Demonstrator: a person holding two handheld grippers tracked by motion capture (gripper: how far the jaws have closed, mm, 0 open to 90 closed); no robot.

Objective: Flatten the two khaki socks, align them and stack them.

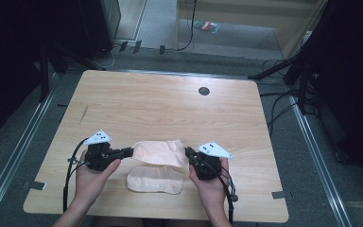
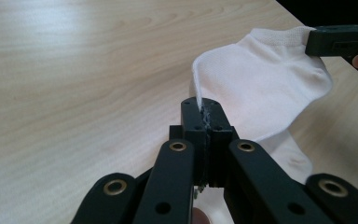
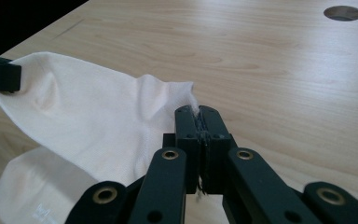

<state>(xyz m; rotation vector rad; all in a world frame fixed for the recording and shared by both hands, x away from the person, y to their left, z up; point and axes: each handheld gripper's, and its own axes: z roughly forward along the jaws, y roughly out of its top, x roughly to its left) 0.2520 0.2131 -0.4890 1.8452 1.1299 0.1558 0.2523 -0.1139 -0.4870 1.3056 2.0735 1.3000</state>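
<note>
Sock stretched between two grippers

A pale cream cotton sock hangs above a second matching sock lying flat on the light wooden table; left gripper and right gripper each clamp one end of the raised one

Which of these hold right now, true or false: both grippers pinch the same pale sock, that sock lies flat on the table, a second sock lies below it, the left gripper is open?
1. Both the left gripper and the right gripper pinch the same pale fabric sock. True.
2. That sock lies flat on the light wooden table. False: it hangs stretched between the grippers.
3. A second pale sock lies on the table below it. True.
4. The left gripper is open. False: its jaws are shut on the sock's edge.
</note>
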